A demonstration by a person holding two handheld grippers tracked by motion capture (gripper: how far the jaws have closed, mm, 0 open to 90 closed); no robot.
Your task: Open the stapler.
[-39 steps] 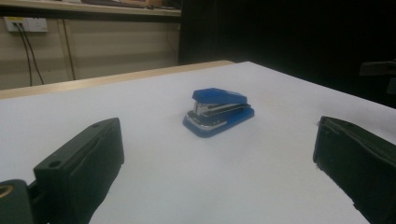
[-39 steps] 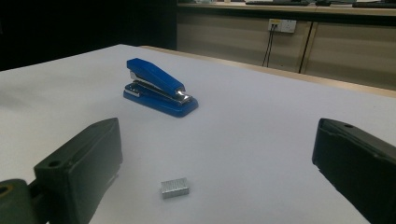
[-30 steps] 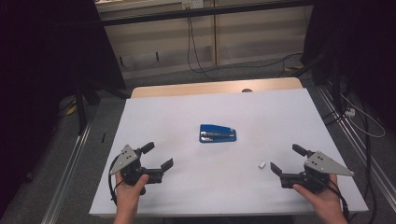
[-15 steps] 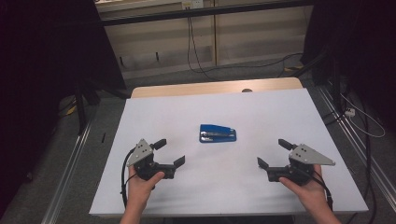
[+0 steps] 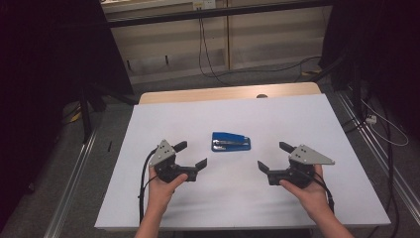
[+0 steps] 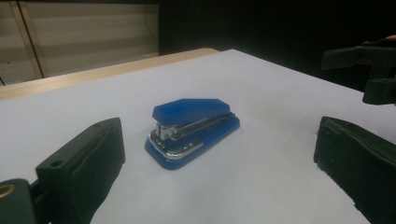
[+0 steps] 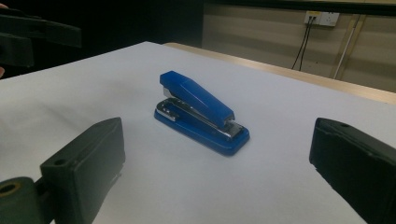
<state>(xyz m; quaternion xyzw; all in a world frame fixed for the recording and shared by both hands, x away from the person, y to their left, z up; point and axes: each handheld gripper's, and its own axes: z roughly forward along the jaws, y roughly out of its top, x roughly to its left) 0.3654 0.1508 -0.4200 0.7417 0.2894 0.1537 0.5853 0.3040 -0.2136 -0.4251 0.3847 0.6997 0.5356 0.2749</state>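
High view: a blue stapler (image 5: 231,142) lies flat on the white table (image 5: 297,114), roughly midway across it, its long axis running left to right. The left gripper (image 5: 190,154) is held in the person's left hand (image 5: 166,186), whose forearm enters from the bottom edge and slopes slightly up and to the right; the jaws stand wide apart, holding nothing, and point toward the stapler from its lower left. The right gripper (image 5: 274,156) is held in the right hand (image 5: 304,191), the forearm sloping up and to the left; its jaws are likewise spread and empty, pointing at the stapler from its lower right. Each gripper is near the stapler yet apart from it, and the stapler sits between the two, a little farther from the person. A grey three-cornered plate (image 5: 309,155) tops the right gripper, and a black cable (image 5: 144,183) trails from the left one along the wrist. Left gripper view: the stapler (image 6: 191,130) appears between the two spread jaws, metal front end nearest the camera, untouched on the table. Right gripper view: the stapler (image 7: 201,112) lies ahead between the parted jaws, set diagonally, its raised end to the upper left.
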